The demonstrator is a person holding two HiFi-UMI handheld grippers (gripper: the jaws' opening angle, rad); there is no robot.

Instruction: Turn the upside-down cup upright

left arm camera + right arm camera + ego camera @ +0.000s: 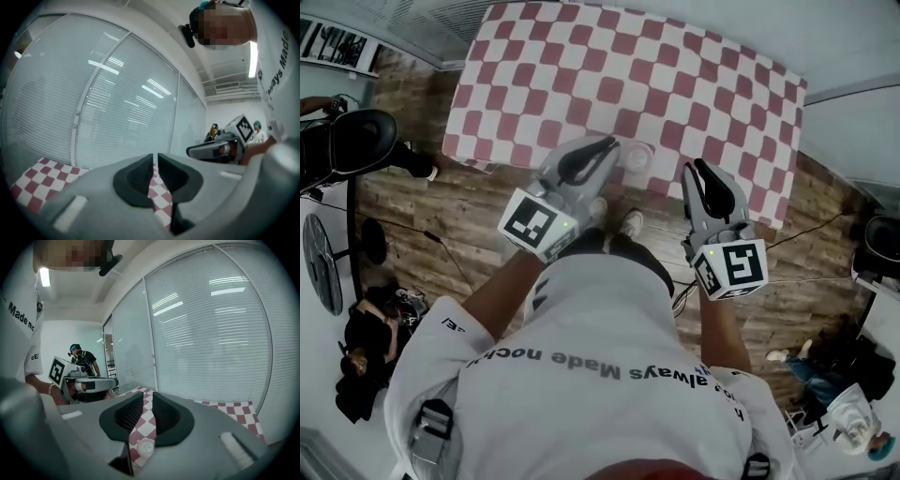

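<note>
The left tool (pixel 609 143) is closed to a hairline slit with nothing in it; only checked cloth shows through in its own view. It points level over the near edge of the counter (pixel 581 56).

Just right of that tip in the head view stands the cup (pixel 637 157), a small pale one near the counter's front edge with its long axis vertical. Which end is up I cannot settle, since the round face toward the cameras could be a base or an open mouth. So the scene fits a cup waiting to be turned as well as one already righted.

The right tool (pixel 695 169) is all but closed too and grips nothing. It tilts a little downward, and the cup shows far below through its narrow gap.

The cup lies between the two tips and below both, with the left tip looking nearer (by my judgement).
</note>
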